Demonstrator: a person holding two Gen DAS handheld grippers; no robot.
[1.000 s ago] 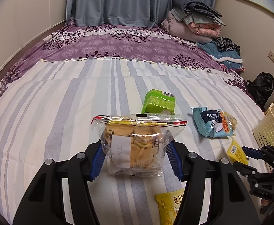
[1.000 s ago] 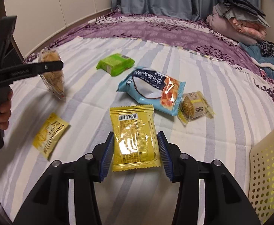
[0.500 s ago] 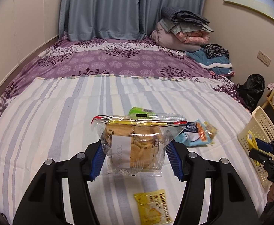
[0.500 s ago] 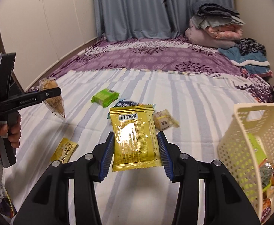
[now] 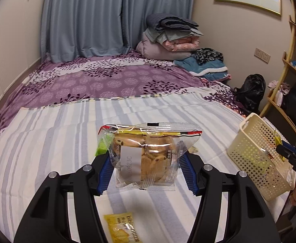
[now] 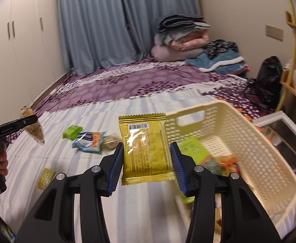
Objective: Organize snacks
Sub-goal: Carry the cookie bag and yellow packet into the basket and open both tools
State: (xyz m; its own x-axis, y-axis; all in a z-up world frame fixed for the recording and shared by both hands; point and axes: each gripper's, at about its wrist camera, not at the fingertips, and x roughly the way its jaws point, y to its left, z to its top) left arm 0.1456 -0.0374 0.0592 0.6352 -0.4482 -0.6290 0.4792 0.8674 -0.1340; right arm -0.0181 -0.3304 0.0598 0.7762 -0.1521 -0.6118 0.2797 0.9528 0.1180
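A yellow packet point(image 6: 147, 149) is held upright, its long axis vertical, clamped between the blue pads of the right gripper point(image 6: 147, 162) at the centre of the right wrist view. The cream basket point(image 6: 265, 162) lies just to the right of and beyond it, so this gripper is judged the nearer one for the drop. Inside the basket a green packet point(image 6: 194, 147) and some orange wrappers, blurred, can be made out. In the left wrist view a clear bag of cookies point(image 5: 147, 158) is clamped in the left gripper point(image 5: 146, 170) above the striped bed point(image 5: 46, 141), with the basket well off at the right edge. Left on the bed are a green box point(image 6: 72, 132), a blue bag point(image 6: 90, 140), a round snack point(image 6: 109, 142) and a small yellow sachet point(image 6: 45, 178).
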